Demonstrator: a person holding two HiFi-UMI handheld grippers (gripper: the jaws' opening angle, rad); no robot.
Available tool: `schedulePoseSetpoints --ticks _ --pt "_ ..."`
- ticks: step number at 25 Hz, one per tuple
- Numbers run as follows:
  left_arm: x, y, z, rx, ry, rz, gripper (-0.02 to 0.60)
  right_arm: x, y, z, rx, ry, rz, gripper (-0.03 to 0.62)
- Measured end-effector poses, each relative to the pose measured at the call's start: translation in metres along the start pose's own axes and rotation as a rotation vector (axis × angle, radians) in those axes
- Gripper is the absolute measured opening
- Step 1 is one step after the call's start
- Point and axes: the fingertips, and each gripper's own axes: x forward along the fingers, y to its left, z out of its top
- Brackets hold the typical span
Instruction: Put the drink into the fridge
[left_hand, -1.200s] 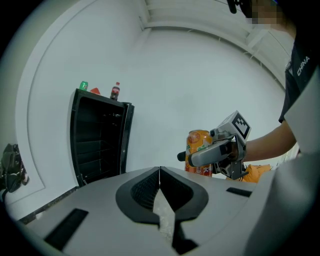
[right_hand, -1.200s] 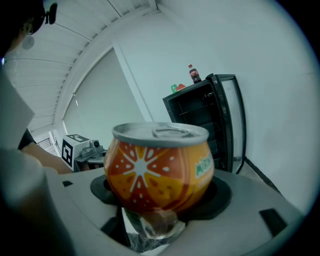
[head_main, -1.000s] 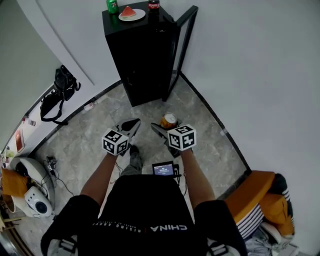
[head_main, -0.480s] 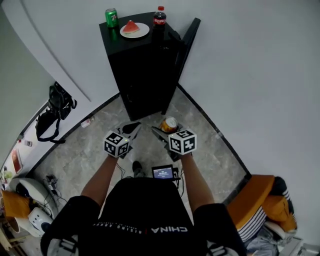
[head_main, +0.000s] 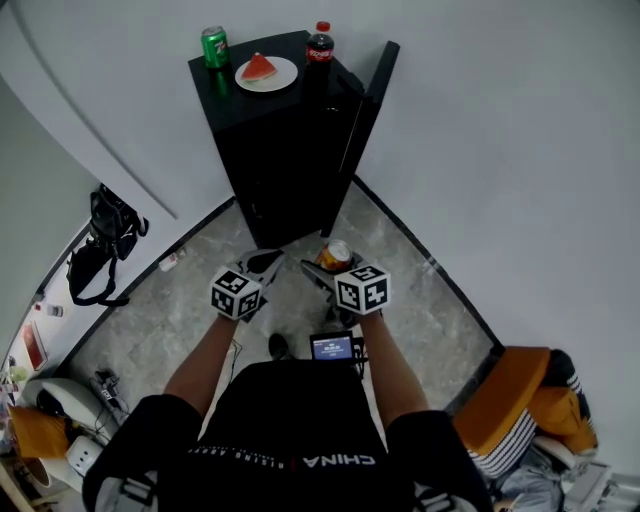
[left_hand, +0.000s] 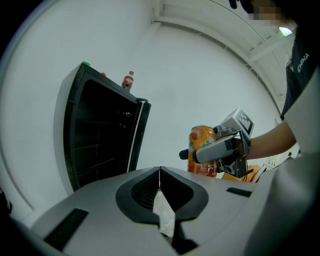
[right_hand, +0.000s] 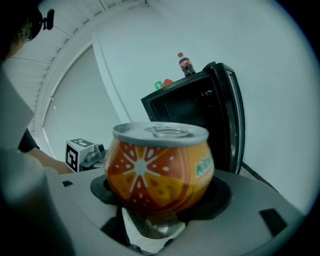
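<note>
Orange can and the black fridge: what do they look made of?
Orange can: likely aluminium, judging by the bare silvery lid with a pull tab; the wall is glossy and printed.
Fridge: black cabinet, probably painted sheet metal or plastic, with smooth flat panels and a slight sheen. The pictures leave it open.

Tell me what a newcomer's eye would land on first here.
The orange can stands out, upright and clamped in the right gripper. Ahead in the corner stands the black fridge, its door open, with a green can, a watermelon slice on a plate and a cola bottle on top. The left gripper is shut and empty.
</note>
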Motion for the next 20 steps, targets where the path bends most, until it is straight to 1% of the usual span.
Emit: schedulePoseSetpoints --ticks 3,8,15,20 --pt "0.015 0.014 0.003 -0.007 0.005 0.014 0.012 0.012 -0.017 0.007 0.007 0.007 0.01 0.344" --pt "0.048 0.032 0.01 -0.027 0.014 0.057 0.012 0.027 -0.048 0.021 0.002 0.029 0.049 0.344" --pt "0.105 0.057 0.049 -0.024 0.001 0.121 0.012 0.043 -0.106 0.069 -0.049 0.055 0.109 0.344" --pt "0.133 0.074 0.071 -0.027 -0.008 0.185 0.012 0.058 -0.132 0.094 -0.087 0.081 0.173 0.344"
